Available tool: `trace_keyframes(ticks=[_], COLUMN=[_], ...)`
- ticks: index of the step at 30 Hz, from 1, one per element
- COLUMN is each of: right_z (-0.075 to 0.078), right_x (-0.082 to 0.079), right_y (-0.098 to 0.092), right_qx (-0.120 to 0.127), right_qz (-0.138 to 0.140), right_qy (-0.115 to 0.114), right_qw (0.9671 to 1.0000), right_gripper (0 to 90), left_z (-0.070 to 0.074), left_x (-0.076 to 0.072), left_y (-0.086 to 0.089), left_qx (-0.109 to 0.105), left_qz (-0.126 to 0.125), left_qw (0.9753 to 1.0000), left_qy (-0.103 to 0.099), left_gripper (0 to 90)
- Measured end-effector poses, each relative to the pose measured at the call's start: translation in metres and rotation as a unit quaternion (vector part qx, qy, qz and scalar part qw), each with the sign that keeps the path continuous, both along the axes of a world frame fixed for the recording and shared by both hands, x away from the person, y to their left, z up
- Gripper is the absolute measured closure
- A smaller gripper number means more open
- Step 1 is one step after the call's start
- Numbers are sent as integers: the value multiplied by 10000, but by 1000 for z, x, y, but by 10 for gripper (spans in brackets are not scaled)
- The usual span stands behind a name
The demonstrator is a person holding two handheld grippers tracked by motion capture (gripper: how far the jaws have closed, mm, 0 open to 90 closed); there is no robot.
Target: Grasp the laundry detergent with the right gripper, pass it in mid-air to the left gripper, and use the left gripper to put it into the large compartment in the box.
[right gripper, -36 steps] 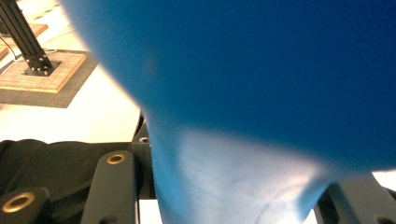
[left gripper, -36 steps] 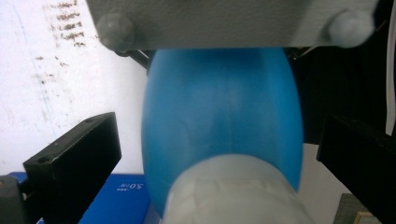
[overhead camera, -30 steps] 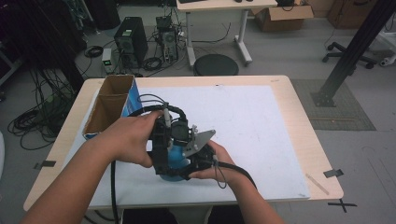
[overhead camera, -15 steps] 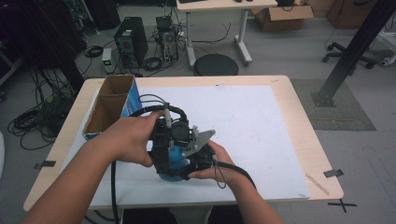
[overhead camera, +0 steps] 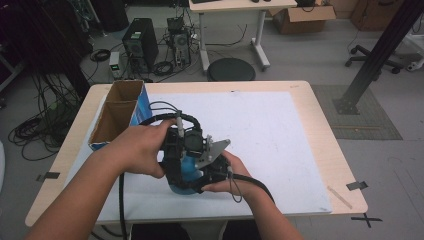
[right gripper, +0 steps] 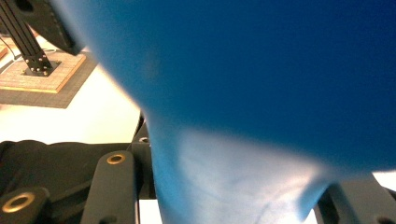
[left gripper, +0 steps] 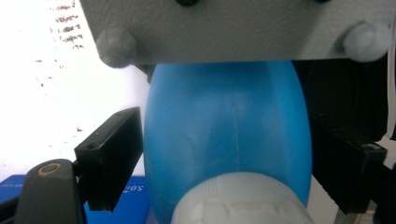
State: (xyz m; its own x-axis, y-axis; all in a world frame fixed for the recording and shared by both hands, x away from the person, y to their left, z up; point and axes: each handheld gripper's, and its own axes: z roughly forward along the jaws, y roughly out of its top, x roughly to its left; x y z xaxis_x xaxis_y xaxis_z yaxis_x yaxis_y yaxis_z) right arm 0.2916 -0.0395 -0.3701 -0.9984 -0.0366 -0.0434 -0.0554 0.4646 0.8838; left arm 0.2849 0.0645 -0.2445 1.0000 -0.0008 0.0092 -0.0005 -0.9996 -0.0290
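**Operator:** While both grippers crowd the same spot, I read it like this: the smooth blue plastic bottle with a pale cap (overhead camera: 184, 172) stands near the front edge of the white sheet on the tabletop (overhead camera: 280, 125), pinned between my two hands. The left gripper (overhead camera: 174, 150) comes at it from the left and above; the right gripper (overhead camera: 212, 167) closes in from the right.

**Observer:** Which way does the bottle run from the left jaws?

**Operator:** In the left gripper view its long axis runs straight away from the camera, pale cap (left gripper: 240, 200) nearest, blue body (left gripper: 224, 126) swelling beyond. The two black jaws stand one on each side of the body, fairly wide apart. The left one shows a sliver of white between itself and the plastic; on the right I cannot tell whether it touches. So I judge them open around the bottle, not clamped.

**Observer:** And the right jaws?

**Operator:** The right gripper view is pressed so close that the blue wall (right gripper: 261, 84) blurs. The bottle sits right at the jaw roots, but I cannot tell how far they are open or whether they grip.

**Observer:** Anything else nearby?

**Operator:** An open brown cardboard box with a blue side (overhead camera: 117, 112) sits at the tabletop's left, near the left hand (overhead camera: 137, 147). Any transfer there would, I judge, favour the left gripper.
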Motion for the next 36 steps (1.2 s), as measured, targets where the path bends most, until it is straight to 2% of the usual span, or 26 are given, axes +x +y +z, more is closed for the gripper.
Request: trace_keyframes(ticks=[10,17,25,28,33,36], right_z=[1,1,2,2,2,1], right_x=[1,1,1,-1,-1,-1], right_y=[1,2,3,3,4,4], right_qx=[28,34,37,73,34,46], right_qz=[-19,-12,-23,-28,-55,-57], right_qy=[-39,-61,-60,49,0,18], right_qw=[10000,10000,10000,10000,10000,10000], right_gripper=[455,455,455,455,455,455], left_z=[-1,0,0,0,-2,-2], left_x=[0,0,0,0,-2,-2], left_y=[1,1,1,1,-1,-2], left_qx=[23,21,34,39,205,212], left_qz=[19,-3,2,28,56,50], left_qw=[10000,10000,10000,10000,9997,9996], left_qy=[-18,25,19,-23,-135,-161], left_gripper=[214,291,336,379,386,389])
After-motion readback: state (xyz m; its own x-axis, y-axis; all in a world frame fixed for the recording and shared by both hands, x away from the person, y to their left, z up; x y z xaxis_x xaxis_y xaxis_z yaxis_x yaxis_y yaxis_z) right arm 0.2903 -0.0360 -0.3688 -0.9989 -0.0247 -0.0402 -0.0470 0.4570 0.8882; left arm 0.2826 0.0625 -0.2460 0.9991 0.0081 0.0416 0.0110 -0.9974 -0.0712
